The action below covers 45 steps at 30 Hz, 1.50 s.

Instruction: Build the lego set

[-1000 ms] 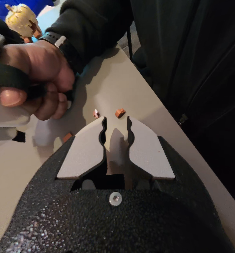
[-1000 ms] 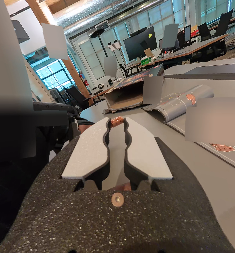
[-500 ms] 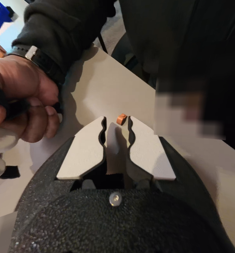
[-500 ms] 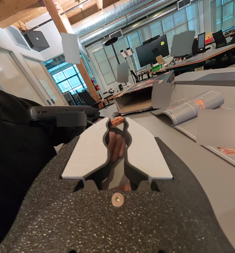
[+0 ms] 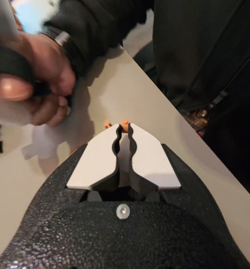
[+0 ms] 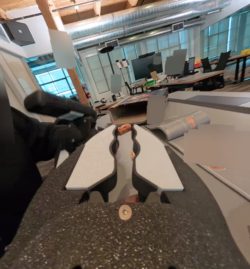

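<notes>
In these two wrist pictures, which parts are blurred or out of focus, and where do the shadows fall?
Left wrist view: the hand at upper left is smeared by motion blur, while the small orange brick at the fingertips stays fairly sharp; soft shadows fall on the pale table under the hand. Right wrist view: the black gloved hand is blurred, the distant office is sharper, and straight lines bend from wide-angle distortion.

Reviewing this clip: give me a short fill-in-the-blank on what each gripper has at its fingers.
1. The small brick between the left gripper fingers is ____ in colour.
2. The right gripper fingers clamp a brown ____.
3. Behind the right gripper lies an open cardboard ____.

Missing words: orange; brick; box
</notes>
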Motion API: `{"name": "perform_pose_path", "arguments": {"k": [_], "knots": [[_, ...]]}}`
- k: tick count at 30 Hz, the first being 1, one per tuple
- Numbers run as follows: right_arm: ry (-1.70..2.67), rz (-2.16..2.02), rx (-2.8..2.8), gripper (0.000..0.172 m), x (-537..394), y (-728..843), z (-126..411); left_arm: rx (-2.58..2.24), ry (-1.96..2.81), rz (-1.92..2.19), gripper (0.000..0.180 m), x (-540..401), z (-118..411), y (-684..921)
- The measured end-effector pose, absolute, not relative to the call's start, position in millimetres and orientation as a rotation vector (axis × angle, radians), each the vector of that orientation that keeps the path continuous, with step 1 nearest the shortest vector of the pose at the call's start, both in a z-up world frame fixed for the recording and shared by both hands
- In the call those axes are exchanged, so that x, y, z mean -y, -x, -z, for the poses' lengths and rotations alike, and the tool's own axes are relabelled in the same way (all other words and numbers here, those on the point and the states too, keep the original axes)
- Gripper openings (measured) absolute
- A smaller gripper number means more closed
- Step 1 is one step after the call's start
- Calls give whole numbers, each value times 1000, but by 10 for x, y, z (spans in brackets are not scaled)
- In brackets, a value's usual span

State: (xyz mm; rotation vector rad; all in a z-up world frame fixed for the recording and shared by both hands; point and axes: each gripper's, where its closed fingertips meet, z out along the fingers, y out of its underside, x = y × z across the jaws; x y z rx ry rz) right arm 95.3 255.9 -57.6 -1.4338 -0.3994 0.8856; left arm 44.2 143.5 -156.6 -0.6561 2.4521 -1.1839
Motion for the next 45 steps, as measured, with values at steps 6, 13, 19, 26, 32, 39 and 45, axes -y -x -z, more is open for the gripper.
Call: {"name": "perform_pose_path", "arguments": {"k": [6,13,19,26,32,39,45], "knots": [[1373,-713,469,17,-2531,-898,545,-1999,890,1324,8,-2072,540,-520],[1289,-746,437,17,-2465,-873,421,-1961,1152,1217,8,-2408,343,-699],[1302,-778,361,17,-2507,-930,427,-1956,1228,1159,8,-2492,346,-909],[1301,-831,300,17,-2522,-962,412,-1995,1250,1079,8,-2518,414,-954],[1305,-838,292,17,-2524,-946,414,-1999,1266,1045,8,-2545,445,-958],[1302,-849,281,17,-2528,-958,407,-2011,1264,1020,8,-2539,453,-954],[1304,-844,290,17,-2524,-947,406,-2019,1259,1004,9,-2527,465,-957]]}}
